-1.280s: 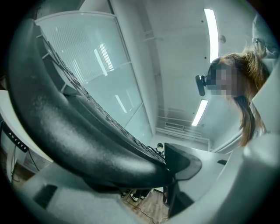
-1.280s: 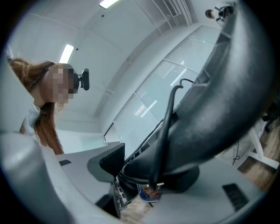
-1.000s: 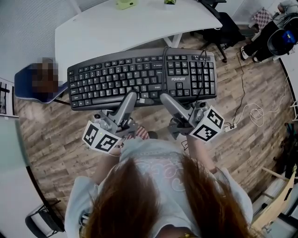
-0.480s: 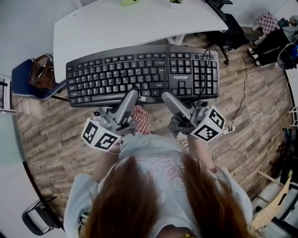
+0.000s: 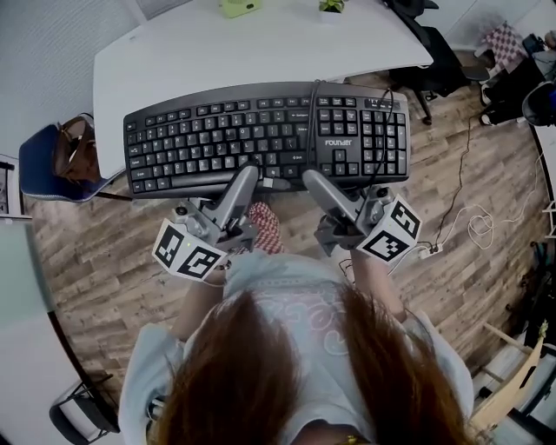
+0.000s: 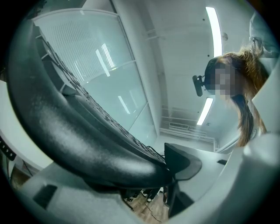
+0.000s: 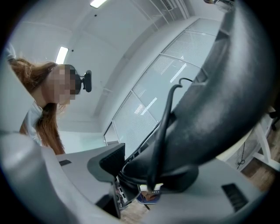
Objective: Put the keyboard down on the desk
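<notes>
The keyboard [image 5: 261, 135] is black and full-size. It is held level in the air with its keys up, its long side running left to right in front of the person. The left gripper [image 5: 244, 178] is clenched on its near edge around the middle, just past the space bar. The right gripper [image 5: 313, 181] is clamped on the same edge under the arrow keys, so the two stand near each other and the keyboard's left end reaches well out past them. In both gripper views the rounded front lip sits pinched between the jaws, and the right one also shows the black cable [image 7: 164, 127] looping down over that lip. In the head view the keyboard's far edge overlaps the near rim of the white surface [image 5: 174, 52]; whether it touches cannot be told. The surface is broad and mostly bare, with a green object [image 5: 239, 7] and a small plant [image 5: 331, 5] at its far side. Below is wood floor [image 5: 104, 252], with a blue chair [image 5: 39, 165] to the left, a black chair [image 5: 434, 52] to the right and loose cords [image 5: 473, 226] lying on the boards.
</notes>
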The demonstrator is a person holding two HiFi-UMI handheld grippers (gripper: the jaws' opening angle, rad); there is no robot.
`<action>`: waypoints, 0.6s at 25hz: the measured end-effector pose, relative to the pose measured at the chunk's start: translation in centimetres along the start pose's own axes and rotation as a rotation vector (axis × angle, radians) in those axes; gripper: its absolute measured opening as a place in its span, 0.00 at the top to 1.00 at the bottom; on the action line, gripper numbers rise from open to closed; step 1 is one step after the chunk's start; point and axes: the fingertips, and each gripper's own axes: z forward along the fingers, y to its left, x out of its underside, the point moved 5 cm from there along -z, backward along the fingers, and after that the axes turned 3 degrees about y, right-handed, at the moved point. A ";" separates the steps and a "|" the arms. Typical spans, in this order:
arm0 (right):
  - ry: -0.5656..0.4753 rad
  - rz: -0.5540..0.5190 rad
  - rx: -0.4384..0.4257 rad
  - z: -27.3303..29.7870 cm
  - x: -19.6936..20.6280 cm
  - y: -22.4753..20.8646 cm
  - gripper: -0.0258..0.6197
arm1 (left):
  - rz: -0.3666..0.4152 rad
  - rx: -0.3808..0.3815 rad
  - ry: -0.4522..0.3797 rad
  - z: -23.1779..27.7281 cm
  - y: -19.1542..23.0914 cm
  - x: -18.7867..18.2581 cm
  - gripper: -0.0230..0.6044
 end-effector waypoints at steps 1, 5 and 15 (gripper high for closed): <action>-0.002 -0.003 -0.007 0.0 0.0 -0.1 0.58 | 0.007 0.002 -0.003 0.0 0.0 0.0 0.51; -0.013 -0.013 -0.021 -0.1 0.0 -0.1 0.58 | 0.025 0.013 -0.010 0.1 -0.1 0.0 0.51; -0.045 -0.047 -0.050 -0.1 0.6 -0.6 0.58 | 0.073 0.052 -0.025 0.1 0.4 0.3 0.51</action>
